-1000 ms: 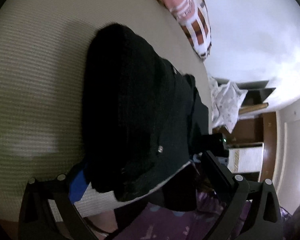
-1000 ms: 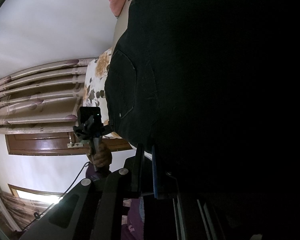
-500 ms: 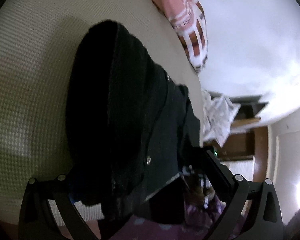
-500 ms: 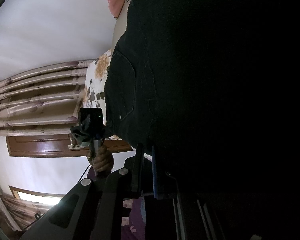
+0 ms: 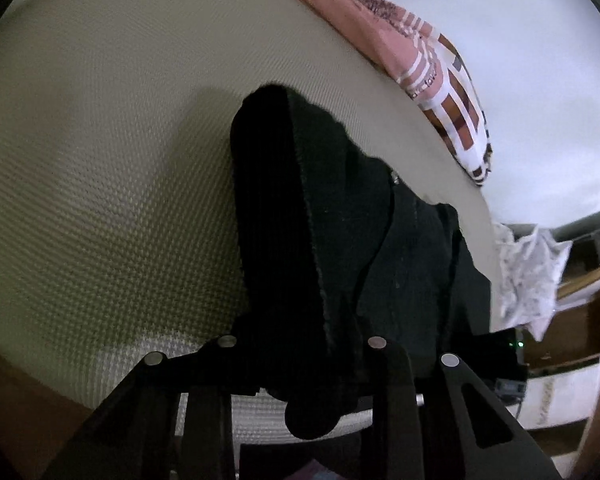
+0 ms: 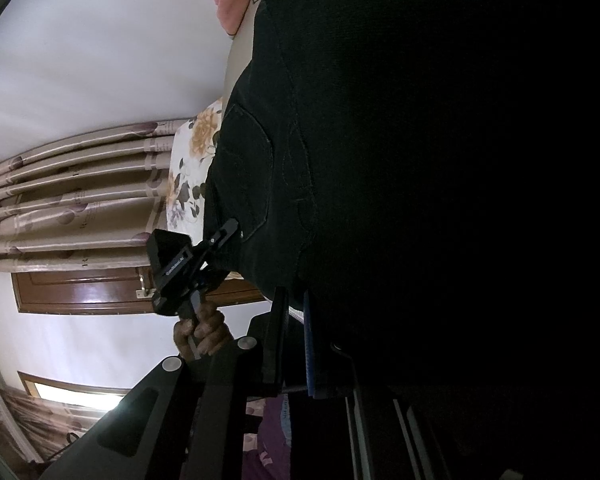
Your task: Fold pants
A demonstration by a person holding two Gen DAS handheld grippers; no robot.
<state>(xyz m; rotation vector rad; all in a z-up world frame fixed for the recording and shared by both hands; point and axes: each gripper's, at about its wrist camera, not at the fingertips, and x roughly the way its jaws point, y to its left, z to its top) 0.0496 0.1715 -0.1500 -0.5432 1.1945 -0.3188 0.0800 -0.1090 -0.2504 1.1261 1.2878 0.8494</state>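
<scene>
- Left wrist view: the black pants (image 5: 340,248) are lying in a bunched heap on the cream waffle-textured bedspread (image 5: 100,168), which is filling most of the picture to the left of the pants.
- The left gripper (image 5: 300,352) is closing its jaws around the near edge of the pants, a thick fold of the dark cloth sitting between the fingers.
- Beyond the pants, a pink checked pillow (image 5: 432,80) is resting at the bedspread's far edge against a white wall (image 5: 540,80).
- To the right of the pants, a crumpled white printed cloth (image 5: 528,276) is hanging beside brown wooden furniture (image 5: 580,340).
- Right wrist view: the right gripper (image 6: 296,344) is pinching the pants, jaws pressed together on the cloth, and the pants are blacking out the whole right side.
- Left of the pants, striped beige curtains (image 6: 80,196), a floral cloth (image 6: 192,168) and a brown wooden door (image 6: 100,288) are showing.
- Just below the pants' pocket, a hand (image 6: 200,332) is gripping the handle of the left gripper.
</scene>
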